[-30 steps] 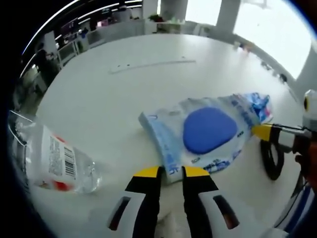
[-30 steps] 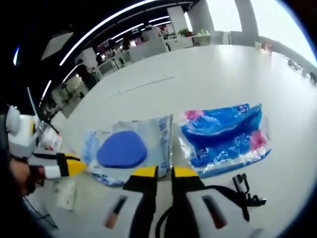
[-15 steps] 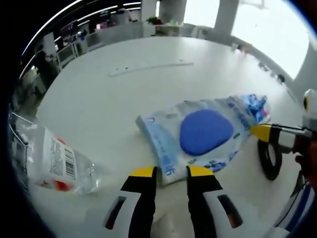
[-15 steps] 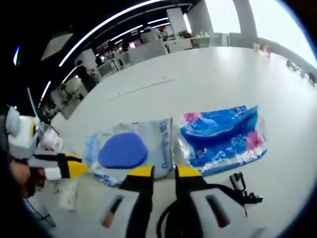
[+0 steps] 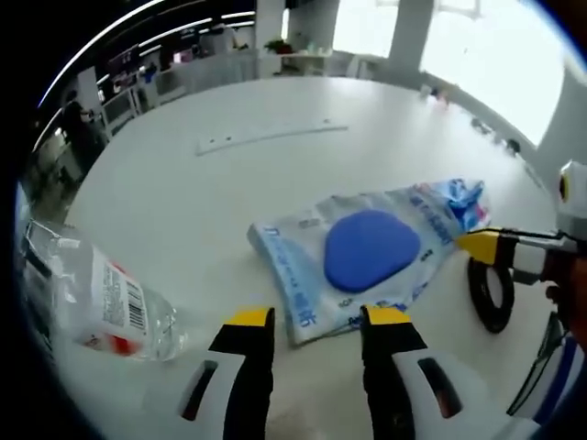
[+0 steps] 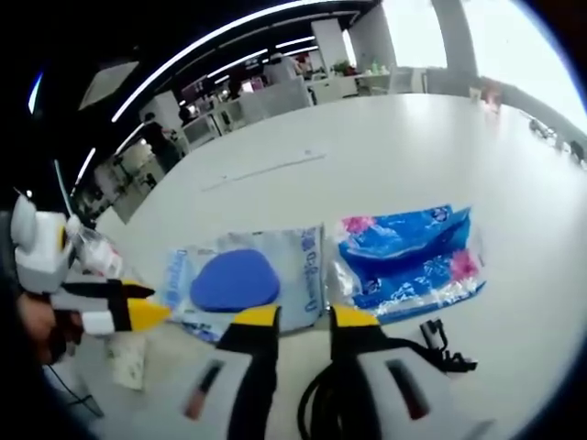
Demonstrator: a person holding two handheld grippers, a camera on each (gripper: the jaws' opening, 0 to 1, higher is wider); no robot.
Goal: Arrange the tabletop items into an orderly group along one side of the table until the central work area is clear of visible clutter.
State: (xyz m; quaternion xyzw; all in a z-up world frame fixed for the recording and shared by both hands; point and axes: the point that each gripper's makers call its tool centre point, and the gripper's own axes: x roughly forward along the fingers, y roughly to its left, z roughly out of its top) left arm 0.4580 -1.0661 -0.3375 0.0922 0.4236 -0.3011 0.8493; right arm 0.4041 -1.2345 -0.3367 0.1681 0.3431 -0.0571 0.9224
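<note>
Jaws parted (both grippers) — wipes pack [image 5: 362,257] lies crosswise before them.

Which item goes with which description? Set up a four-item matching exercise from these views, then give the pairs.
Items:
1. wipes pack
2. tissue pack
3. plastic bottle
4. black cable

Descriptions:
A. clear, on its side, barcode label
B. coiled in a loop on the table
C. pale, with a blue oval lid
D. bright blue wrapper with pink patches

Pairs: 1-C, 2-D, 3-A, 4-B
</note>
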